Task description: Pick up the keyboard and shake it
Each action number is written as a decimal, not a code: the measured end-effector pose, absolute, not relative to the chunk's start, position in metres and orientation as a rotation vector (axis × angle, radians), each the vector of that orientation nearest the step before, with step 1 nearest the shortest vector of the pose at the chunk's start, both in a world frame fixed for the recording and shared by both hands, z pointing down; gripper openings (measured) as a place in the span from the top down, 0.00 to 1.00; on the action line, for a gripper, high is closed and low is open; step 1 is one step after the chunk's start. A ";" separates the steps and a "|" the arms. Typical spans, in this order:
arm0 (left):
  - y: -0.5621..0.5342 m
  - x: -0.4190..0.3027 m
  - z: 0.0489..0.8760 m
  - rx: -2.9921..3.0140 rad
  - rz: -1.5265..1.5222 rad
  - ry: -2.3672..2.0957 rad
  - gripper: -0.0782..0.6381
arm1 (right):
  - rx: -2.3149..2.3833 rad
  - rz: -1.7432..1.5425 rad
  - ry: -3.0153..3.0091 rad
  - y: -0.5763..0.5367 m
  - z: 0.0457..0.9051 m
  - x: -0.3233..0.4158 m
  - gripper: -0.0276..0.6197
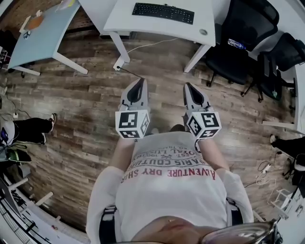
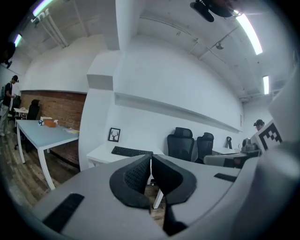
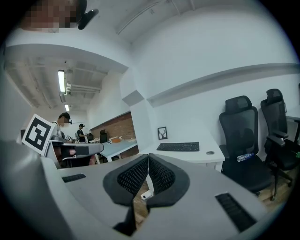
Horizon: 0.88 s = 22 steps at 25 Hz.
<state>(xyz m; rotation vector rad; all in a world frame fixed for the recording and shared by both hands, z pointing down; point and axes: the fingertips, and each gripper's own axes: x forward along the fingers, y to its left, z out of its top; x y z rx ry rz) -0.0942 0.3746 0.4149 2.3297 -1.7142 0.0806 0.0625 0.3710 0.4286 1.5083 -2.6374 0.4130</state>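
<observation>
A black keyboard (image 1: 163, 13) lies on a white desk (image 1: 119, 16) at the top of the head view, well ahead of both grippers. It also shows in the left gripper view as the keyboard (image 2: 131, 152) and in the right gripper view as the keyboard (image 3: 178, 146). My left gripper (image 1: 141, 81) and right gripper (image 1: 187, 86) are held side by side over the wooden floor, short of the desk. Both are shut, the pads meeting with nothing between them. The left gripper (image 2: 150, 158) and the right gripper (image 3: 148, 157) both point toward the desk.
Black office chairs (image 1: 240, 38) stand right of the desk. A pale blue table (image 1: 40, 35) stands at the left with small items on it. A cable (image 1: 143, 45) runs under the desk. A small framed picture (image 2: 114, 135) leans on the wall. People stand at the far left.
</observation>
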 end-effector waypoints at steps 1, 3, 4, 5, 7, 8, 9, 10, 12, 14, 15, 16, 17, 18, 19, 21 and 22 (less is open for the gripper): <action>0.365 -0.098 0.419 2.321 0.083 -1.711 0.85 | 1.505 0.418 -2.628 0.361 0.432 0.059 0.92; 0.345 -0.103 0.428 2.303 0.092 -1.711 0.85 | 1.494 0.436 -2.616 0.339 0.440 0.055 0.92; 0.335 -0.105 0.432 2.293 0.096 -1.713 0.85 | 1.488 0.447 -2.615 0.327 0.444 0.053 0.92; 0.324 -0.106 0.435 2.283 0.099 -1.716 0.85 | 1.482 0.458 -2.616 0.315 0.448 0.052 0.92; 0.300 -0.107 0.440 2.268 0.105 -1.726 0.85 | 1.468 0.469 -2.623 0.289 0.454 0.052 0.92; 0.288 -0.107 0.442 2.262 0.109 -1.735 0.85 | 1.457 0.472 -2.629 0.275 0.457 0.051 0.92; 0.275 -0.107 0.443 2.255 0.113 -1.748 0.85 | 1.443 0.474 -2.637 0.260 0.459 0.051 0.92; 0.261 -0.108 0.443 2.246 0.115 -1.764 0.85 | 1.429 0.476 -2.646 0.244 0.460 0.051 0.92; 0.230 -0.107 0.441 2.223 0.116 -1.800 0.85 | 1.402 0.483 -2.666 0.209 0.462 0.053 0.92; 0.197 -0.105 0.436 2.206 0.106 -1.826 0.85 | 1.373 0.492 -2.685 0.172 0.460 0.055 0.92; 0.180 -0.103 0.433 2.208 0.098 -1.836 0.85 | 1.358 0.489 -2.697 0.154 0.458 0.056 0.92; 0.162 -0.101 0.429 2.213 0.089 -1.846 0.85 | 1.347 0.477 -2.711 0.134 0.455 0.057 0.92; 0.143 -0.101 0.427 2.217 0.081 -1.860 0.85 | 1.339 0.458 -2.724 0.114 0.452 0.059 0.92; 0.123 -0.100 0.426 2.215 0.076 -1.875 0.85 | 1.336 0.439 -2.733 0.094 0.449 0.061 0.92; 0.104 -0.099 0.427 2.206 0.074 -1.887 0.85 | 1.336 0.423 -2.739 0.074 0.445 0.065 0.92; 0.070 -0.096 0.430 2.185 0.071 -1.896 0.85 | 1.346 0.399 -2.746 0.035 0.439 0.077 0.92; 0.054 -0.093 0.430 2.178 0.070 -1.897 0.85 | 1.353 0.390 -2.745 0.016 0.436 0.083 0.92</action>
